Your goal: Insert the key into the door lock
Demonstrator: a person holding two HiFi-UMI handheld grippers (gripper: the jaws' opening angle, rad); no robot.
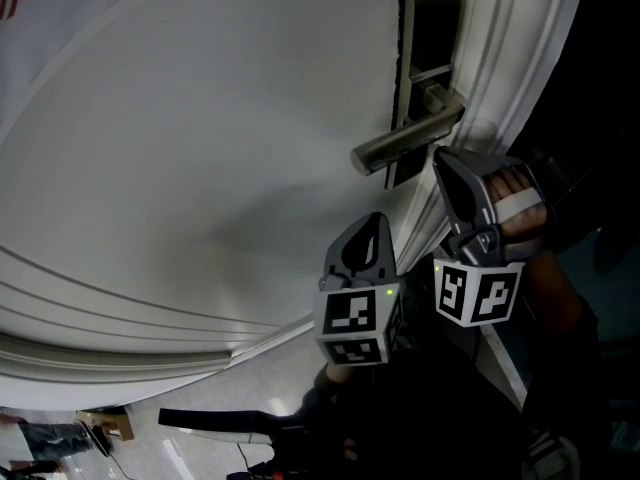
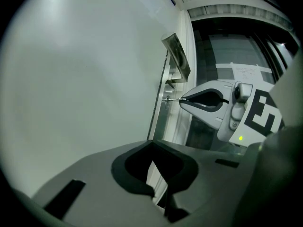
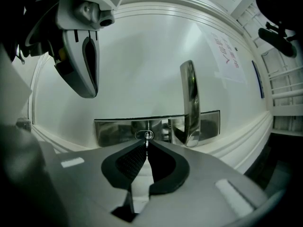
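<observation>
Your right claw (image 3: 146,145) is clenched on the key (image 3: 147,140), with the thin blade pinched edge-on between the pad tips and poking straight ahead. The key's tip sits right at the keyhole (image 3: 145,135), dead ahead of the claw, but you can't tell from these views how deep it's in. That keyhole is in the shiny metal lock plate (image 3: 113,129), which runs crosswise just past the tips. A bit to the right of the tips, the lever handle (image 3: 189,98) sticks out from the same plate, near the claw but not touching it. Behind all that is the white door (image 3: 142,65). Your left claw (image 2: 152,144) hangs off to the left of the right one, close by but apart. Its jaws are closed together with nothing between them.
</observation>
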